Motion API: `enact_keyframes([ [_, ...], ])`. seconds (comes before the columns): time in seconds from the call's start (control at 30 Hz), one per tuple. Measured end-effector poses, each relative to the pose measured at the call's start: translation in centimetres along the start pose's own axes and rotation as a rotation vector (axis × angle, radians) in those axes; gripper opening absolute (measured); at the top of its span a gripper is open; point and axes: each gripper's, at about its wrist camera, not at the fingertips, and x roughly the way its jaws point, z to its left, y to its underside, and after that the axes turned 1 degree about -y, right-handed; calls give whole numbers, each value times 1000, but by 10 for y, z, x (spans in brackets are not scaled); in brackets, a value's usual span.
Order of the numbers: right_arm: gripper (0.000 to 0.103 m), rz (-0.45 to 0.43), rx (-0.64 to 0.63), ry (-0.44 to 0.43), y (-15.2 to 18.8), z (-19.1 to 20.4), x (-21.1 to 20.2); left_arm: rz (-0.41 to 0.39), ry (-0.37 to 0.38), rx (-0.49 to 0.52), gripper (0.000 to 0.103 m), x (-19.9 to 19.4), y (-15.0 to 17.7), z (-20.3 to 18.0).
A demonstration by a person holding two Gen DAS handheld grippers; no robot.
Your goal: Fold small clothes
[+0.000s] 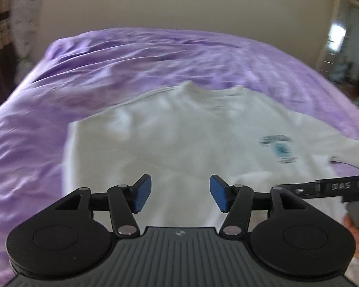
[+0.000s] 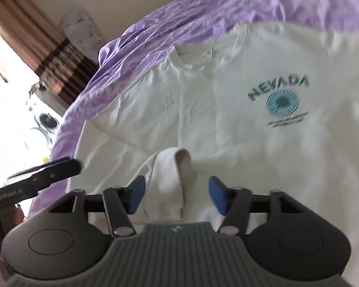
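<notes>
A white T-shirt (image 1: 179, 131) with a blue "NEVADA" print (image 2: 281, 101) lies front up on a purple bedsheet (image 1: 107, 71), collar at the far side. My left gripper (image 1: 180, 195) is open and empty above the shirt's lower body. My right gripper (image 2: 177, 196) is open, and a raised fold of the shirt's fabric (image 2: 179, 167) stands between its blue pads without being clamped. The left gripper also shows in the right wrist view (image 2: 43, 174) at the shirt's left edge. The right gripper shows in the left wrist view (image 1: 335, 186) at the right.
The bed (image 2: 155, 35) fills both views. A beige wall (image 1: 155, 2) stands behind it. Striped curtains (image 2: 36, 40) and a bright window are at the left. A doorway (image 1: 342, 43) opens at the far right.
</notes>
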Motion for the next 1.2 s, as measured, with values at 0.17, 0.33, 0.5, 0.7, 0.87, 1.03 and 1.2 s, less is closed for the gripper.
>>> enact_keyframes([
  [0.17, 31, 26, 118, -29, 11, -4, 16, 43, -35, -13, 59, 4, 20, 22],
  [0.33, 30, 57, 101, -3, 16, -2, 23, 94, -57, 5, 44, 12, 36, 30],
  [0.5, 1, 82, 89, -45, 16, 2, 20, 104, -74, -16, 34, 7, 50, 35],
  [0.7, 0, 77, -22, -63, 39, 13, -19, 142, -71, -68, 32, 13, 60, 48],
  [0.87, 6, 200, 15, -25, 68, -4, -3, 134, -75, -60, 32, 4, 62, 49],
  [1.03, 48, 57, 106, -60, 46, -9, -23, 98, -98, -45, 32, -13, 52, 56],
  [1.2, 48, 32, 214, -10, 23, -29, -2, 67, -107, -73, 32, -22, 45, 62],
])
